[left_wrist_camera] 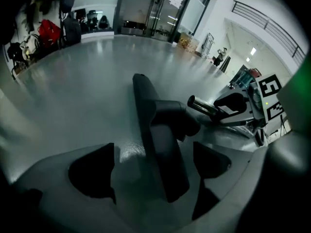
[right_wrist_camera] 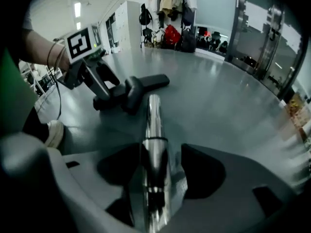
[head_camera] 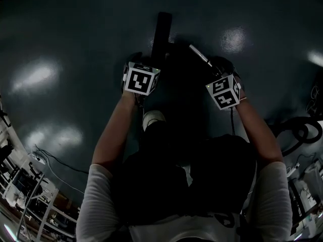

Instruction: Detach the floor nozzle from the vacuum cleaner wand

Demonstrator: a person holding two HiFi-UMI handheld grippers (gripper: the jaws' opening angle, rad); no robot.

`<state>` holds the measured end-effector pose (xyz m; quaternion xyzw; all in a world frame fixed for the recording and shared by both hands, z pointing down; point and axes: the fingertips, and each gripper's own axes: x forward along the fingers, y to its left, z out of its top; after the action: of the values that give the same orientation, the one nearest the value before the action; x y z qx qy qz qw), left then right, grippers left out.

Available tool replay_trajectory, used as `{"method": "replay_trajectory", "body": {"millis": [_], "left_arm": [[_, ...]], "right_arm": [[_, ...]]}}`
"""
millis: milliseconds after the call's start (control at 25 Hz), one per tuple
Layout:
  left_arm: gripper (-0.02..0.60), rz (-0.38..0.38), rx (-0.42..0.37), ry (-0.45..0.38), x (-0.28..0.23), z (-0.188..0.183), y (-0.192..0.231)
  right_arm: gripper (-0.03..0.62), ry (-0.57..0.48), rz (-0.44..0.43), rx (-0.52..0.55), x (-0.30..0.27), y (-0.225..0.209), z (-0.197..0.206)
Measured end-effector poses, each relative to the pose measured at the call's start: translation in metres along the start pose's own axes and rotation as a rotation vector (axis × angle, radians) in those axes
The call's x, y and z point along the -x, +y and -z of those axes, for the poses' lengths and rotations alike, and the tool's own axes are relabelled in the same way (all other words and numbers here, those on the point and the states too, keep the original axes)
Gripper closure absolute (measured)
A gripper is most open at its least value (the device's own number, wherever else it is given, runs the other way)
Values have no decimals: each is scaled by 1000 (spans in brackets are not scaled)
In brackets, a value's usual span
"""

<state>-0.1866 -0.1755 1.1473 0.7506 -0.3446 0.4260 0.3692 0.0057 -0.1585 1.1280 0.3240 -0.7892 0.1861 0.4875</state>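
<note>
Head view: Both forearms reached forward and down over the dark floor (head_camera: 60,44). The left gripper (head_camera: 137,60) hung at the near end of the black floor nozzle (head_camera: 162,26), and the right gripper (head_camera: 220,65) hung at the chrome wand (head_camera: 200,55). Each carried 1 marker cube, the left cube (head_camera: 142,79) and the right cube (head_camera: 224,92), printed with black-and-white square codes. A pale shoe (head_camera: 153,119) stood between the arms.

Left gripper view: The 2 jaws stood wide apart and released. The floor nozzle (left_wrist_camera: 163,149) lay on the floor between them, with a clear gap on the left side and only a narrow one on the right. The wand (left_wrist_camera: 200,106) ran off to the right, still joined to the nozzle neck.

Right gripper view: The 2 jaws stood apart, not clenched. The wand (right_wrist_camera: 153,130) ran lengthwise between them, close against the left jaw and clear of the right. The nozzle (right_wrist_camera: 143,85) lay beyond, at the wand's far end, with the left gripper (right_wrist_camera: 92,79) tilted over it.
</note>
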Motion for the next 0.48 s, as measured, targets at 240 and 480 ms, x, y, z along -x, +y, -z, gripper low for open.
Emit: {"method": "replay_trajectory", "body": {"millis": [240, 480], "left_arm": [[87, 71, 57, -126, 23, -25, -8], [578, -313, -153, -288, 97, -74, 11]], "right_arm": [[349, -268, 17, -125, 47, -9, -54], [592, -266, 35, -358, 87, -43, -60]]}}
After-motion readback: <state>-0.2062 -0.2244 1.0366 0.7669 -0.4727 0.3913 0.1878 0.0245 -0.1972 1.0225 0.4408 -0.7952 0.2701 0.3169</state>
